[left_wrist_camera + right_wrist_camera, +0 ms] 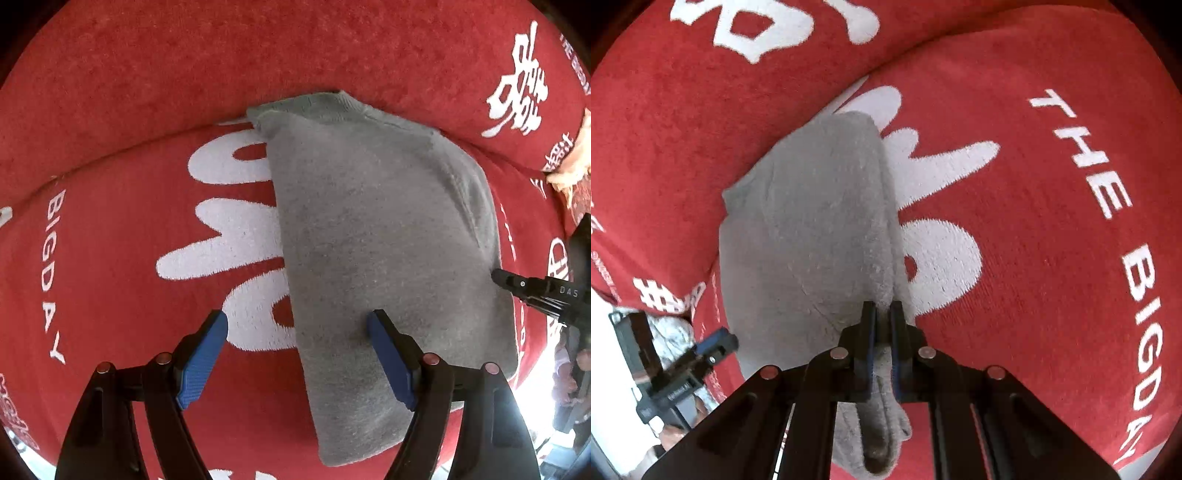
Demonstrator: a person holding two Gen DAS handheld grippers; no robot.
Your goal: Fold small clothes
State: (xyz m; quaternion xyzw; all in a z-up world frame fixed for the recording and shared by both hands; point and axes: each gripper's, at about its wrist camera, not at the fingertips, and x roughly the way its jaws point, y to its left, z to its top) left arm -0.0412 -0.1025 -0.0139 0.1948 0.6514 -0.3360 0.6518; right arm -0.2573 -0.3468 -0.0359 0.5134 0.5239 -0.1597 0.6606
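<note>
A small grey knit garment (376, 236) lies folded on a red cloth with white lettering (110, 258). My left gripper (297, 325) is open just above it, its right blue pad over the grey fabric and its left pad over the red cloth. My right gripper (882, 314) is shut on a raised fold along the edge of the grey garment (812, 229). The right gripper's fingers (506, 278) show at the garment's right edge in the left wrist view. The left gripper (718, 341) shows at lower left in the right wrist view.
The red cloth (1052, 221) covers the whole work surface and has a ridge behind the garment. A pale crumpled item (569, 166) lies at the far right edge. Bright floor and clutter show beyond the cloth's edge (613, 332).
</note>
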